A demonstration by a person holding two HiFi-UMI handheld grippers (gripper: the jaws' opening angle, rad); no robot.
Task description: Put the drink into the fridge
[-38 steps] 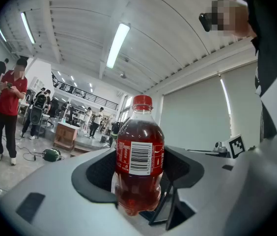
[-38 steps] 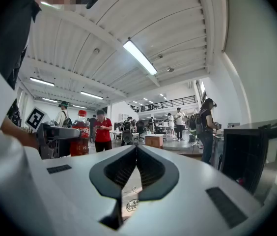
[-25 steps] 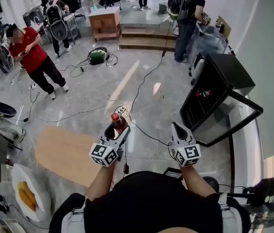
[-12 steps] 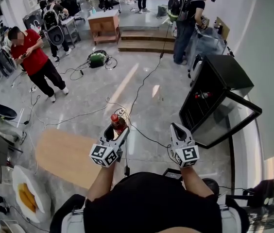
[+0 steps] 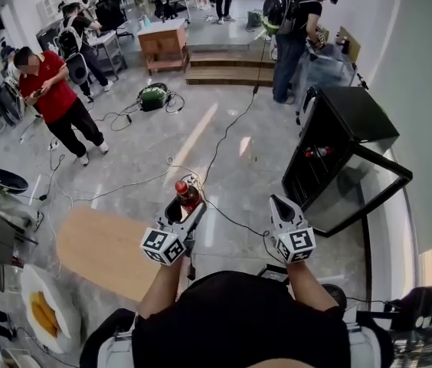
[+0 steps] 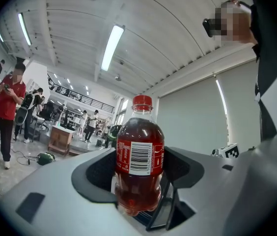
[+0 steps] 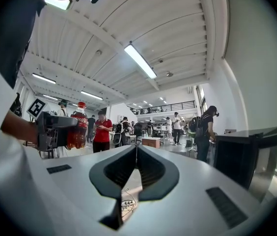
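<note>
A red drink bottle (image 5: 186, 194) with a red cap stands upright between the jaws of my left gripper (image 5: 183, 208), which is shut on it. The left gripper view shows the bottle (image 6: 139, 161) close up, barcode label facing the camera, clamped low on its body by the left gripper (image 6: 138, 183). My right gripper (image 5: 279, 203) is held level beside it, shut and empty; in its own view the right gripper (image 7: 136, 154) has its jaws pressed together. The black fridge (image 5: 350, 117) stands ahead on the right with its glass door (image 5: 373, 186) swung open, and red items sit on a shelf inside.
A wooden table (image 5: 101, 248) lies below on the left, with a plate of food (image 5: 41, 310) near it. Cables (image 5: 224, 140) trail across the floor toward the fridge. A person in red (image 5: 51, 90) stands at the left. A person with a backpack (image 5: 292, 29) stands behind the fridge.
Both grippers keep the same pose, the left one still holding the bottle. The head view has shifted slightly, so the fridge sits a little further left and the background people have drifted.
</note>
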